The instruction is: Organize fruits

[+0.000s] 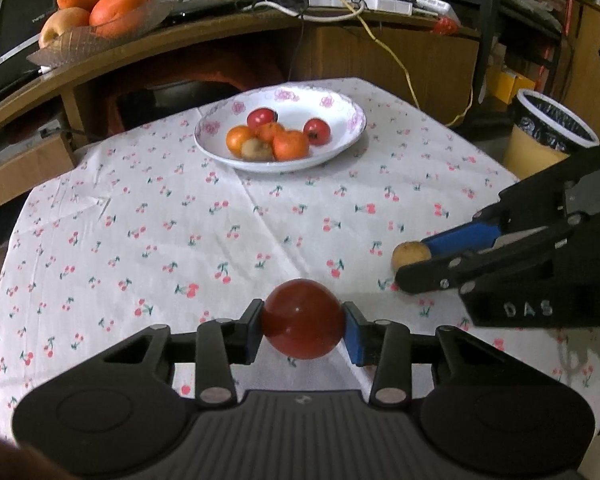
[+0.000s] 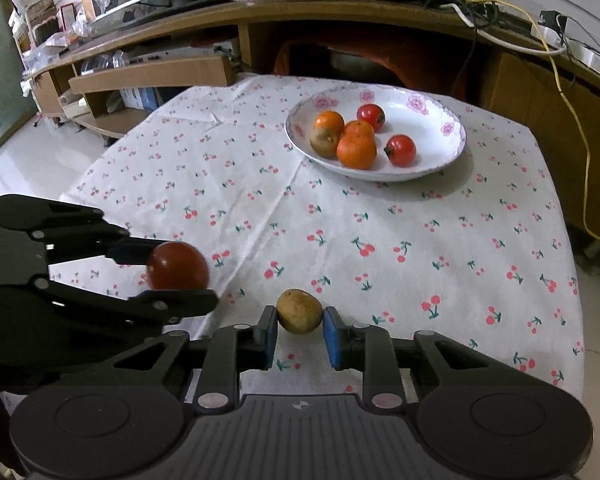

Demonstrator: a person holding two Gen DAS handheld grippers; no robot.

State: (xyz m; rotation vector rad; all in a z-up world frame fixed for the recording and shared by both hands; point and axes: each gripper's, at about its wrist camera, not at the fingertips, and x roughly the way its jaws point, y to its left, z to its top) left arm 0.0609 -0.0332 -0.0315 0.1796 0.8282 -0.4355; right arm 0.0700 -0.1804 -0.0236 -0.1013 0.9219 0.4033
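Left wrist view: the left gripper (image 1: 303,320) is clamped on a dark red tomato (image 1: 302,318), both pads pressed to its sides, above the near part of the cherry-print tablecloth (image 1: 180,216). To the right, the right gripper (image 1: 414,264) comes in from the edge with a small yellow-brown fruit (image 1: 410,254) between its fingers. At the far side of the cloth stands a white floral-rimmed plate (image 1: 340,110) holding two red tomatoes, three orange fruits and one brown fruit. On the wooden shelf behind, a glass dish (image 1: 80,42) carries large oranges.

Right wrist view: the right gripper (image 2: 300,322) has its blue pads closed against the yellow-brown fruit (image 2: 299,311), low over the cloth (image 2: 420,248). At left, the left gripper (image 2: 180,276) holds the tomato (image 2: 177,266) between upper and lower fingers. The plate (image 2: 440,120) sits well apart, toward the far right of the table.
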